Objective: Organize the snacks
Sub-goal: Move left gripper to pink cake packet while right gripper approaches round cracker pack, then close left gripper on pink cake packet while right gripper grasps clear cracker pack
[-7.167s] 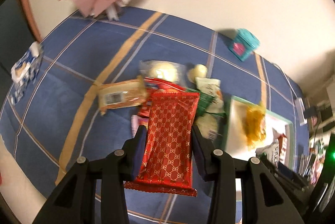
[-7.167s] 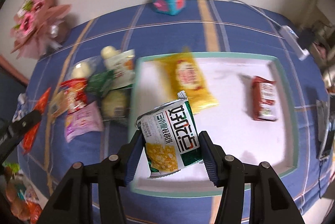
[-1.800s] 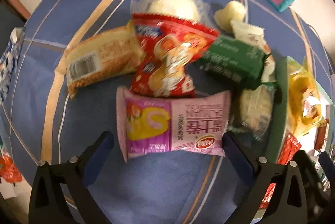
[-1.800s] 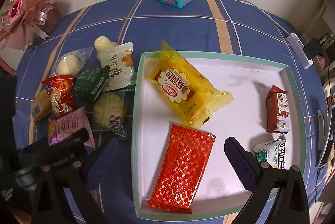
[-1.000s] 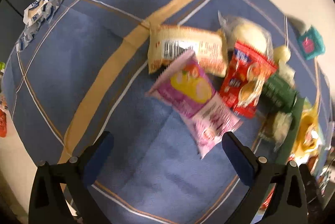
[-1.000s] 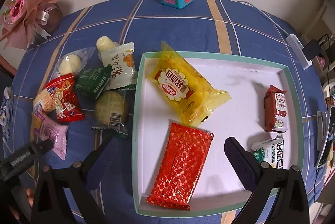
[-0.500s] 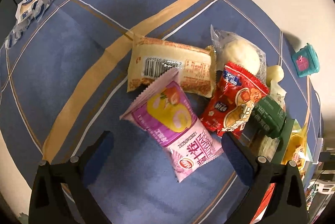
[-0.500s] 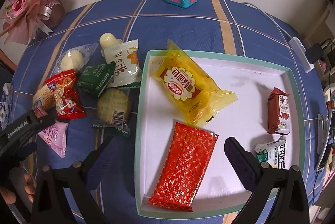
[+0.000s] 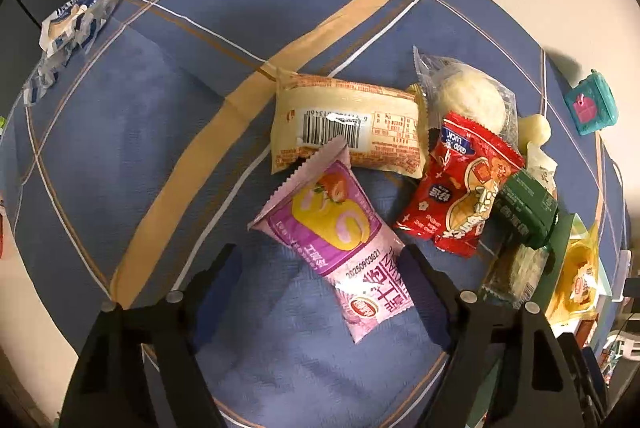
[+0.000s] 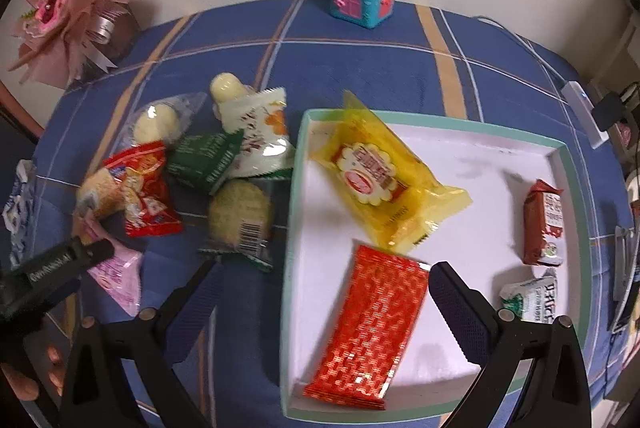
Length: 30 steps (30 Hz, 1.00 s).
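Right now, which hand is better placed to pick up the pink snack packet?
Left. Its claw has been closing, and the pink packet lies between its fingers. The right claw hangs open over the tray.

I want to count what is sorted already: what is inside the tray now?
The tray holds four snacks: a yellow packet, a red patterned bar, a brown bar, and a green-and-white pack. Its near right corner is hidden behind the right hand-held gripper.

Pink snack packet (image 9: pixel 344 248) between gripper (image 9: pixel 320 280) fingers
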Available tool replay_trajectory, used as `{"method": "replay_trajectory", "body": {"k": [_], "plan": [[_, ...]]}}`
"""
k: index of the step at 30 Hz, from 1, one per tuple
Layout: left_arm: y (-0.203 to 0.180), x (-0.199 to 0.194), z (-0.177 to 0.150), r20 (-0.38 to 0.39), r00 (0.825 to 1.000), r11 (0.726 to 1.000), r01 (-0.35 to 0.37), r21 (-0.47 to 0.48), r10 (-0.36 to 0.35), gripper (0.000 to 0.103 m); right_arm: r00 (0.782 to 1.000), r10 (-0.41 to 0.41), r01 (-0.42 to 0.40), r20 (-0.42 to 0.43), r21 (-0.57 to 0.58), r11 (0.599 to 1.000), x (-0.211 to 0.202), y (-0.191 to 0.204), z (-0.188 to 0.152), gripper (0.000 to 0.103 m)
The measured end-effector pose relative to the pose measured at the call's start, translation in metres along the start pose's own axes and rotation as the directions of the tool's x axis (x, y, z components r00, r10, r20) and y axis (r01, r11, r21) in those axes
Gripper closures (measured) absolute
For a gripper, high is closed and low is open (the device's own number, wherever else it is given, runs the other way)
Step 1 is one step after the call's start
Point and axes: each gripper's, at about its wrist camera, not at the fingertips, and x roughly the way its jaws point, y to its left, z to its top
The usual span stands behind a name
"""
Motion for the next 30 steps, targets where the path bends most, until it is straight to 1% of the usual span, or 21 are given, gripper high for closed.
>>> {"method": "replay_trajectory", "body": {"k": [2,4,5,7,8,9,10,12,15,19,23,26,30], "plan": [[0.000,0.003,0.000,-0.015,1.000,1.000,0.017,0.002,-0.017,0.024,1.000,0.010,-0.010,0.010,-0.008,1.000,-0.001,0.005,0.000,0.000],[0.000,0.011,-0.004,-0.032,0.998,0.999,0.049,-0.002,-0.049,0.032,0.999,0.022,-0.022,0.024,-0.016,1.000,-0.002,0.010,0.001,0.000],[-0.001,0.014,-0.005,-0.043,0.997,0.998,0.069,-0.008,-0.069,0.032,0.999,0.032,-0.032,0.027,-0.020,0.999,-0.002,0.012,0.001,0.000],[-0.002,0.016,-0.007,-0.052,0.995,0.997,0.080,-0.008,-0.081,0.038,0.998,0.057,-0.056,0.035,-0.017,0.998,-0.002,0.016,0.001,0.001],[-0.002,0.016,-0.008,-0.051,0.995,0.996,0.087,-0.006,-0.087,0.040,0.997,0.068,-0.068,0.039,-0.016,0.998,-0.002,0.017,0.002,0.004],[-0.003,0.016,-0.009,-0.049,0.994,0.996,0.093,-0.004,-0.093,0.045,0.996,0.075,-0.074,0.044,-0.022,0.997,-0.002,0.020,0.003,0.007],[-0.003,0.016,-0.009,-0.047,0.994,0.995,0.098,-0.001,-0.098,0.049,0.996,0.077,-0.076,0.047,-0.029,0.997,-0.002,0.023,0.004,0.012],[-0.005,0.011,-0.010,-0.043,0.994,0.995,0.100,0.010,-0.100,0.053,0.995,0.083,-0.081,0.051,-0.050,0.995,0.000,0.029,0.006,0.017],[-0.010,0.011,-0.010,-0.043,0.994,0.995,0.097,0.015,-0.096,0.053,0.994,0.103,-0.100,0.037,-0.074,0.992,0.006,0.038,0.007,0.027],[-0.011,0.010,-0.008,-0.047,0.994,0.995,0.103,0.009,-0.102,0.053,0.996,0.089,-0.088,0.012,-0.097,0.991,0.019,0.047,0.009,0.034],[-0.009,0.012,-0.007,-0.048,0.993,0.995,0.104,0.009,-0.103,0.053,0.997,0.075,-0.075,-0.011,-0.097,0.992,0.034,0.051,0.011,0.035],[-0.008,0.010,-0.005,-0.047,0.994,0.995,0.096,0.016,-0.095,0.053,0.999,0.050,-0.049,0.004,-0.110,0.993,0.038,0.055,0.014,0.035],[-0.008,0.006,-0.006,-0.051,0.994,0.995,0.094,0.014,-0.093,0.053,0.998,0.066,-0.066,0.003,-0.100,0.993,0.045,0.057,0.018,0.036]]}}
